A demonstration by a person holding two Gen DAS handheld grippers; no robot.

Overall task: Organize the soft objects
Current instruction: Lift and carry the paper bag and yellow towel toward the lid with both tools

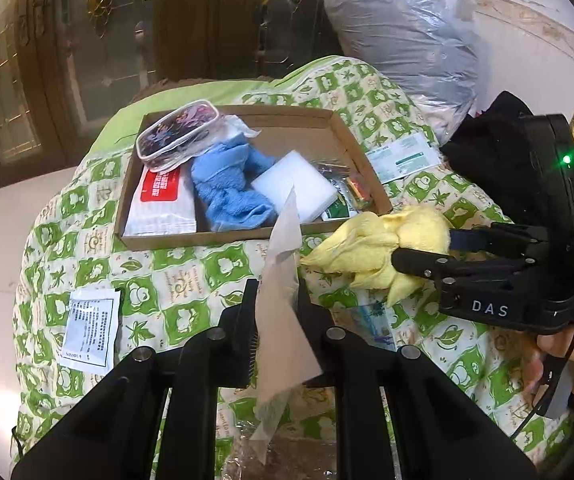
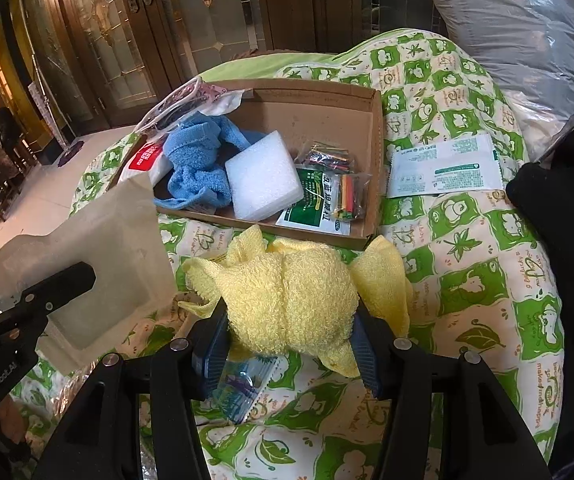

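While jaws pinch yellow towel [image 2: 291, 300], thin pale sheet [image 1: 283, 300] gripped, cardboard box [image 1: 351, 140] beyond

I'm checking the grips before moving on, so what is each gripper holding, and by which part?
Left gripper: a thin whitish sheet, pinched at its middle. Right gripper: the yellow towel, clamped across its bunched middle, ends hanging free.

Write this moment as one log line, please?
left tongs: shut on thin paper sheet | right tongs: shut on yellow towel | cardboard box: part filled
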